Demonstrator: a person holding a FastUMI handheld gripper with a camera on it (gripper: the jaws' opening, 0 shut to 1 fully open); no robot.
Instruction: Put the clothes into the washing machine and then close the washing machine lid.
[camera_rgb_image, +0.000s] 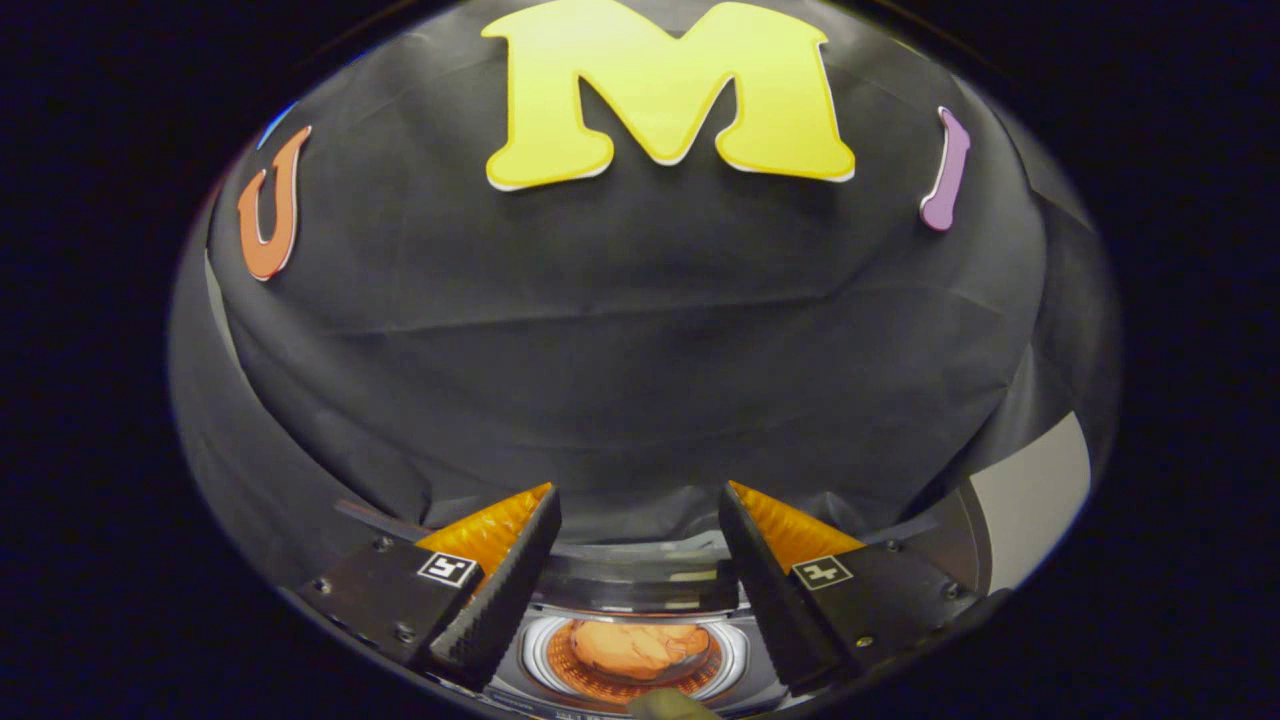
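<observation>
Orange-backed fingers (495, 585) of the gripper (640, 510) hang spread wide, empty, above one washer (640, 600) with one orange garment (635, 648) inside.

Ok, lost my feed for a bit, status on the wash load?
Tongs open, nothing held. Clothes in the drum, below between the fingers. Lid up behind the drum, not yet closed. Nothing in the way.
</observation>
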